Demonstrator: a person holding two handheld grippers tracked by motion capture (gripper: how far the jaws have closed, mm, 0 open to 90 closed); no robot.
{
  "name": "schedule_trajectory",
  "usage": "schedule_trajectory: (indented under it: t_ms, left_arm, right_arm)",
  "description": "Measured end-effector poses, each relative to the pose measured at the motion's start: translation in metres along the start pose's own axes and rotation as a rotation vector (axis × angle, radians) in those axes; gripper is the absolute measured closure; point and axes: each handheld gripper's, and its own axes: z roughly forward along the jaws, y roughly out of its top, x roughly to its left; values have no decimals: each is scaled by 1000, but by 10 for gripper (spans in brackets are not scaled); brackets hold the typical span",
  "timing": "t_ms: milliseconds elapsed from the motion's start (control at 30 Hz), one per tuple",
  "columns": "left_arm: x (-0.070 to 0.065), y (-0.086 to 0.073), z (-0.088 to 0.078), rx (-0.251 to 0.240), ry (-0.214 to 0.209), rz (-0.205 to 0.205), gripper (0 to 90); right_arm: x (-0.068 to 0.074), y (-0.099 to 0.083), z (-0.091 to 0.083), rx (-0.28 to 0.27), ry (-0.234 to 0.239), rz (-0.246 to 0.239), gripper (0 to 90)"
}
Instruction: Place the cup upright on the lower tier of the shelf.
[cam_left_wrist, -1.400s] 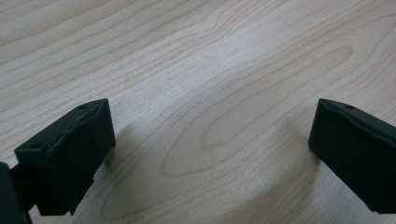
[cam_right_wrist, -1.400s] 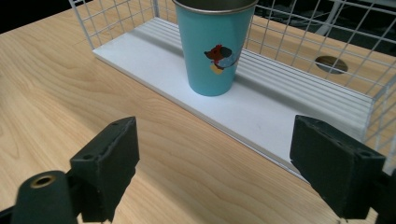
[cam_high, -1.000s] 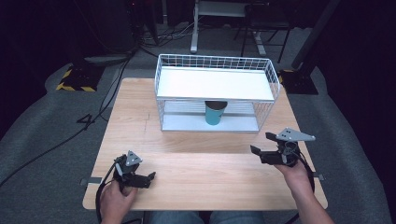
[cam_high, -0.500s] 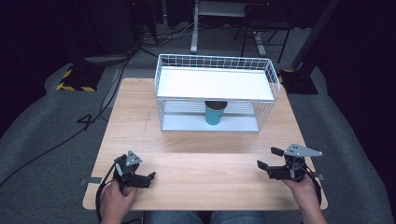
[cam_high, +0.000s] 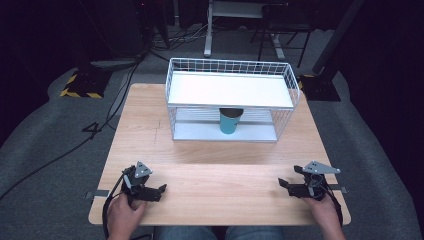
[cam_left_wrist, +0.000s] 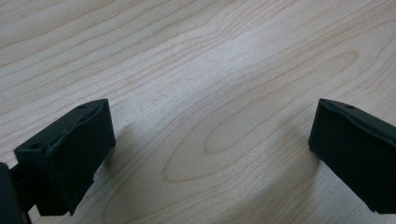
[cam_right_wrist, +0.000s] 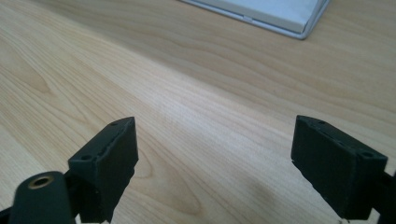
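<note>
Teal cup (cam_high: 230, 121), white wire rack (cam_high: 230, 90), pale wood-grain table (cam_high: 220, 175).

A light wooden table (cam_high: 150, 130) with visible grain is seen at the centre of the frame, standing on a grey carpeted floor (cam_high: 45, 150). The surroundings are kept dark, and the upper corners of the frame are lost in shadow. At the upper left, a block edged with yellow and black hazard stripes (cam_high: 80, 90) is set on the floor. Black cables (cam_high: 107, 112) are trailed from there across the carpet toward the lower left. At the top centre, the pale legs of a stand (cam_high: 207, 30) and a tangle of cables are seen. A dark base (cam_high: 320, 85) is placed at the upper right.
</note>
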Motion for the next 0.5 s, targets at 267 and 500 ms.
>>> schedule_trajectory:
  t_ms: [267,500]
  left_arm:
    - [0,0,0,0,0,0,7]
    - [0,0,0,0,0,0,7]
  right_arm:
    - [2,-7,13,69,-26,-49,154]
    - [5,-9,20,81,-5,-54,147]
